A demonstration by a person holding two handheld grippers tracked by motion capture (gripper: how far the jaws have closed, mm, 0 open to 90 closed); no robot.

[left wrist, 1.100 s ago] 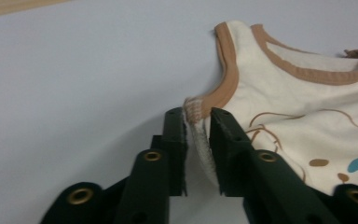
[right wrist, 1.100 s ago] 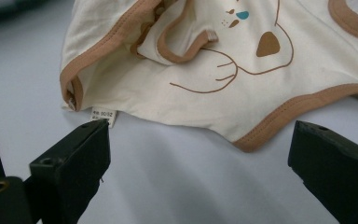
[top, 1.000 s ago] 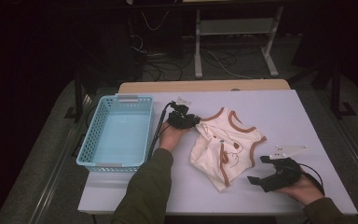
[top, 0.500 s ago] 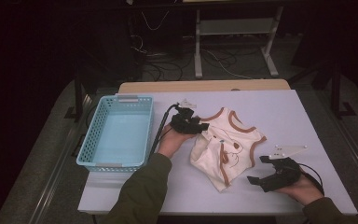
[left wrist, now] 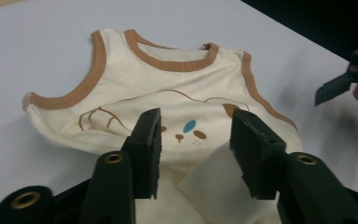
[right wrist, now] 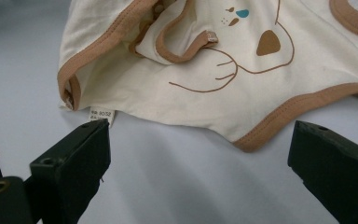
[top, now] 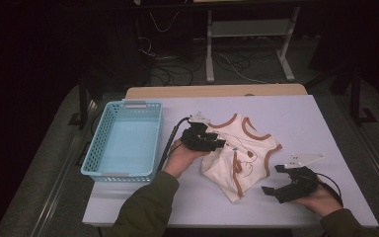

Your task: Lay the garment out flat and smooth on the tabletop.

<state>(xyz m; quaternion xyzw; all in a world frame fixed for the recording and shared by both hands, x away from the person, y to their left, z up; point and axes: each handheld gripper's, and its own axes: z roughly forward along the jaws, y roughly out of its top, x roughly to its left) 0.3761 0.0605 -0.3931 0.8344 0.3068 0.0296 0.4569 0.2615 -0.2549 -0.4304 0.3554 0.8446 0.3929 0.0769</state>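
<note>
While soft and creased, cream vest [left wrist: 168,88] wears brown ribbing — folded hem.

shirt [left wrist: 168,93]: soft cream cloth, matt, with tan ribbed edging and a printed animal face
label [right wrist: 101,114]: small white woven tag at the hem
table [top: 296,113]: smooth, pale, matt top with a wooden strip along the far edge
basket [top: 123,140]: light blue plastic, perforated walls, slight sheen
left gripper [left wrist: 196,140]: matt black plastic, ridged rubbery pads, brass-coloured eyelets

cream vest [left wrist: 168,88] with brown trim on white table [left wrist: 37,42], hand-held gripper [left wrist: 196,140] jaws parted above it, empty
</note>
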